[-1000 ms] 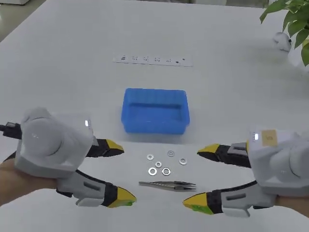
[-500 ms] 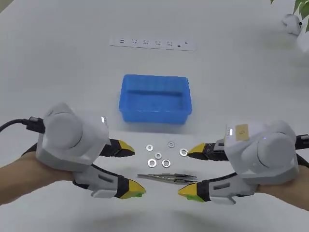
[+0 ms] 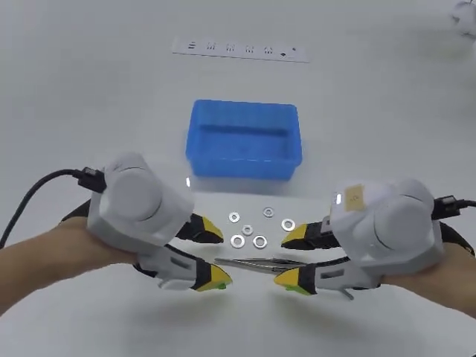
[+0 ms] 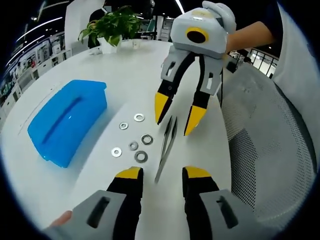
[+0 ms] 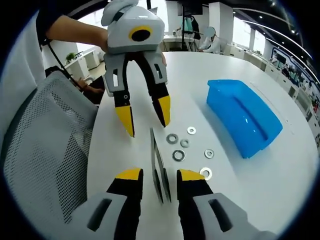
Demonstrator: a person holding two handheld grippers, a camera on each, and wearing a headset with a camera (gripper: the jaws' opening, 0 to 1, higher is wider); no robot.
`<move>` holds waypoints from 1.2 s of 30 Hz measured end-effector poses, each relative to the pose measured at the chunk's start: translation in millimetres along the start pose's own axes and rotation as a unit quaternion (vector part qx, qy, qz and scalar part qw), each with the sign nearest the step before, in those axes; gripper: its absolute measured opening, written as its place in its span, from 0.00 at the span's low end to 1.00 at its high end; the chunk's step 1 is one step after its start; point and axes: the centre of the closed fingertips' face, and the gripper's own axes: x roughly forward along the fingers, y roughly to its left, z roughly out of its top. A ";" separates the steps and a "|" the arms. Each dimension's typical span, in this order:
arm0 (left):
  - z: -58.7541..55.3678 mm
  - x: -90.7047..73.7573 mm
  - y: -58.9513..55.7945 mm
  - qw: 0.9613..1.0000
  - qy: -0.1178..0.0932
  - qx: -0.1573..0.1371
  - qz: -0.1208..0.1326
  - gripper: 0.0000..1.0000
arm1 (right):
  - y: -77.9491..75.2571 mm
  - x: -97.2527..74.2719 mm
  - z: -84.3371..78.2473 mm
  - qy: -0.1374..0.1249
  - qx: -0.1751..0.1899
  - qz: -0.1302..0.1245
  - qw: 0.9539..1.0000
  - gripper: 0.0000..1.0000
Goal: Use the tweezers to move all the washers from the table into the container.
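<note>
- The job is at its start: the tweezers [image 3: 260,262] have to be picked up first.
- The tweezers lie flat on the white table [image 3: 111,97], between the two grippers.
- Six washers [image 3: 256,227] lie in a little bunch on the table, just past the tweezers.
- The blue container [image 3: 244,141] sits a bit beyond the washers. It looks bare inside, so I think no washer is in it yet.
- The left gripper [image 3: 219,256] points at one end of the tweezers. Its jaws stand apart and hold nothing.
- The right gripper [image 3: 284,262] points at the other end. Its jaws stand apart too.
- In the right gripper view, the near end of the tweezers lies in the gap between that gripper's jaws. I cannot tell if the jaws touch it.
- In the left gripper view, the tweezers lie just ahead of the jaws, and the other gripper faces back from the far end.
- Next, I think one gripper needs to close gently on the tweezers and lift them off the table.
- The grip must leave the thin tips free, so they can pinch a washer.
- The tweezers are thin and flat, so they may slip or spin when squeezed.
</note>
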 end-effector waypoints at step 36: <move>-3.3 13.7 4.0 0.989 0.061 0.132 0.016 0.06 | 0.6 11.3 -10.0 0.052 -0.088 0.002 0.995 0.11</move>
